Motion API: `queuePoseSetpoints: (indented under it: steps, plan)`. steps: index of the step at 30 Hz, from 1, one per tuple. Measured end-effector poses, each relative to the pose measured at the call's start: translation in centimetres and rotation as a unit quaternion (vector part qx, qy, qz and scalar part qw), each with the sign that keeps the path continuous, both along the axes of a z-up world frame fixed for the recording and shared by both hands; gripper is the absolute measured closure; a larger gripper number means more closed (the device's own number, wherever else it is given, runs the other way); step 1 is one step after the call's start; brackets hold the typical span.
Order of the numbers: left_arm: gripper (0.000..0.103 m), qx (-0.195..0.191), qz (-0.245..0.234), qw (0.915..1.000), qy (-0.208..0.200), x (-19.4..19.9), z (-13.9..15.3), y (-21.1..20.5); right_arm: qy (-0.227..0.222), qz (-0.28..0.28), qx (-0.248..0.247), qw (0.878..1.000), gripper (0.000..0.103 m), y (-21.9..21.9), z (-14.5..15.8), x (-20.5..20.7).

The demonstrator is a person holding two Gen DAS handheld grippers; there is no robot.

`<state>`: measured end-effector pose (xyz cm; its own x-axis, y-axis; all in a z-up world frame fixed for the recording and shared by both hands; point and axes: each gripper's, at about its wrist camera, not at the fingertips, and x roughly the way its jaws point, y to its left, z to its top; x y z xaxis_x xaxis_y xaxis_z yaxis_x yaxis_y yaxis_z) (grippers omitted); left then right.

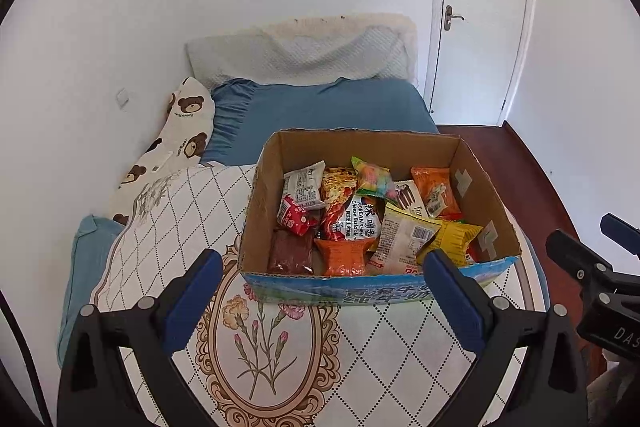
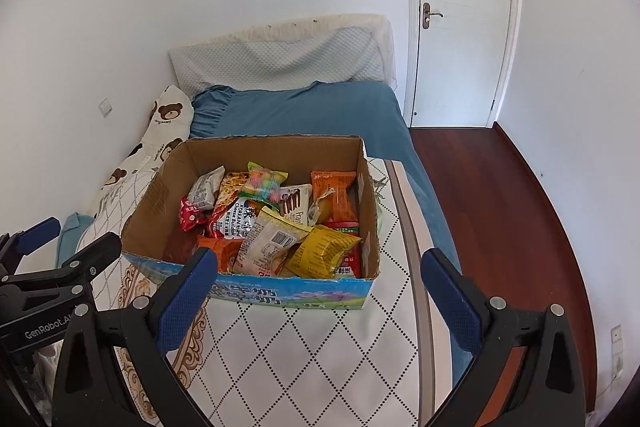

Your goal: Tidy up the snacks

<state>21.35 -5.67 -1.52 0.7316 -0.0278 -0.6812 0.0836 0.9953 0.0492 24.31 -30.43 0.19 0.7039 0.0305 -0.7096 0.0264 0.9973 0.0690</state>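
Bed (image 1: 280, 115) bears snack box (image 1: 268, 195); both jaws spread, empty

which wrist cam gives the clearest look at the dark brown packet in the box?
Left wrist: the dark brown packet lies fully exposed in the cardboard box's near-left corner. In the right wrist view that corner sits behind the right gripper's finger and the box wall, so the packet is hardly visible.
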Motion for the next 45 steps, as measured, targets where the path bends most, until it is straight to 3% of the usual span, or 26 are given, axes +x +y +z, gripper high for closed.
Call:
queuePoseSetpoints:
  steps: [45]
  plan:
    - [0.000, 0.003, 0.006, 0.9999, -0.014, -1.1, 0.7, -0.2, 0.008, 0.006, 0.015, 1.000, 0.000, -0.1, -0.1, -0.5]
